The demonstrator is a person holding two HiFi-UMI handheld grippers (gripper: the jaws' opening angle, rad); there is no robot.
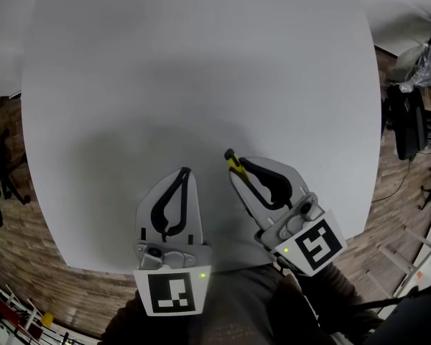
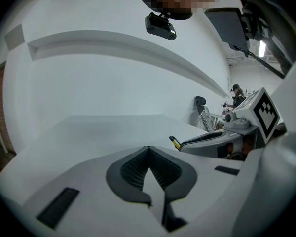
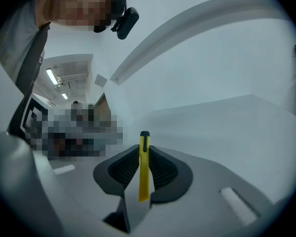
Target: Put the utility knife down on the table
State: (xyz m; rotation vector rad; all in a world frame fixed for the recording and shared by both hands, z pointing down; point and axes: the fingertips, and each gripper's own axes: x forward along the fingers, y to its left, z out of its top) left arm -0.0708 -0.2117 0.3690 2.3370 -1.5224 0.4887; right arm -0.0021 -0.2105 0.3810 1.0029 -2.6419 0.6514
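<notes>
head view: the left gripper (image 1: 184, 171) sits at the lower middle of the frame, over the near edge of the table (image 1: 201, 63). its jaws are closed on nothing, so it looks parked out of the way. just to its right, the right gripper (image 1: 237, 165) is clamped on the knife (image 1: 234, 162), whose yellow body and black end poke out past the jaw tips toward the upper left. the grip is near that end, probably so the knife can be lowered flat and let go cleanly. whether the knife touches the tabletop cannot be told here.

left gripper view: the left gripper's (image 2: 148, 149) dark ribbed pads meet at the tips with only bare table (image 2: 89, 127) beyond them. at the right, the right gripper (image 2: 183, 144) shows from the side, with the knife (image 2: 175, 142) sticking out of it low over the table.

right gripper view: the right gripper (image 3: 144, 149) pinches the knife (image 3: 144, 172) edge-on between its pads, with the black tip just past them. the table (image 3: 227, 122) stretches ahead, free for the put-down.

the table is a plain white rounded top, matte and bare. around it is a wooden floor (image 1: 29, 243), with dark gear and a crumpled plastic bag (image 1: 425, 65) at the right edge of the head view.
</notes>
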